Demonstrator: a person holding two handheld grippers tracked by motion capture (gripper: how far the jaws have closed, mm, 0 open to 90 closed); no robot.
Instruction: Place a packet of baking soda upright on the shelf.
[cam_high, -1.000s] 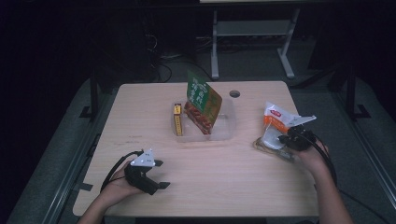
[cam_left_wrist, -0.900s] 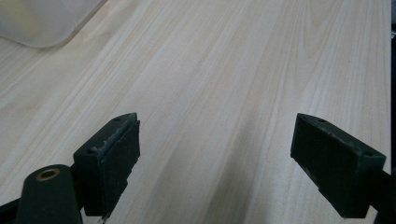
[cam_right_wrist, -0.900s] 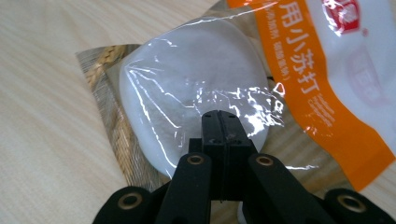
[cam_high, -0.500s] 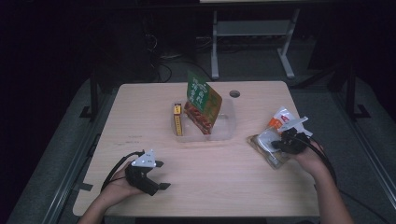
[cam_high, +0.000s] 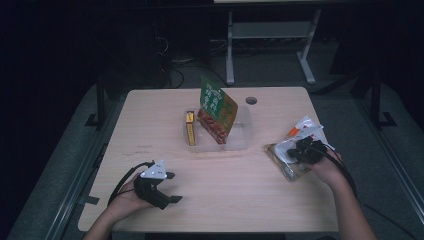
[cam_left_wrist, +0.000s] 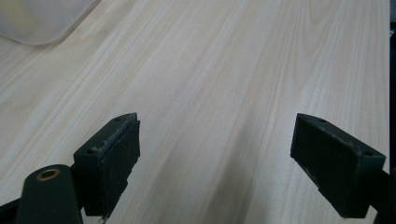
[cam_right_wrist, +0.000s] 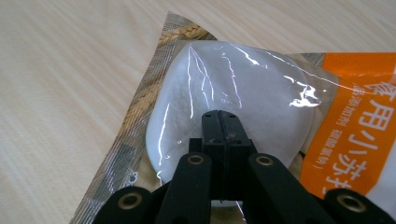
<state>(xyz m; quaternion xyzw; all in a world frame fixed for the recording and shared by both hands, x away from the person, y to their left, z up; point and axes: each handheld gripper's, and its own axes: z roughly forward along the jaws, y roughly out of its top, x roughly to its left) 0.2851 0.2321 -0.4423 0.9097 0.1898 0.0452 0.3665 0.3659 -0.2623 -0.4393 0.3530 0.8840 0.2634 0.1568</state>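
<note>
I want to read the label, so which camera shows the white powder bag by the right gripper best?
The right gripper view: the powder bag is close up, with orange label text legible, and the right gripper is shut on its film. The high view shows the bag small at the table's right edge.

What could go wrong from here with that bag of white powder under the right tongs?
The right tongs are closed on the thin film of the powder bag, so lifting could tear it or let it slip. The bag lies near the table's right edge; dragging might push it off. The left tongs sit open, offering no support.
</note>
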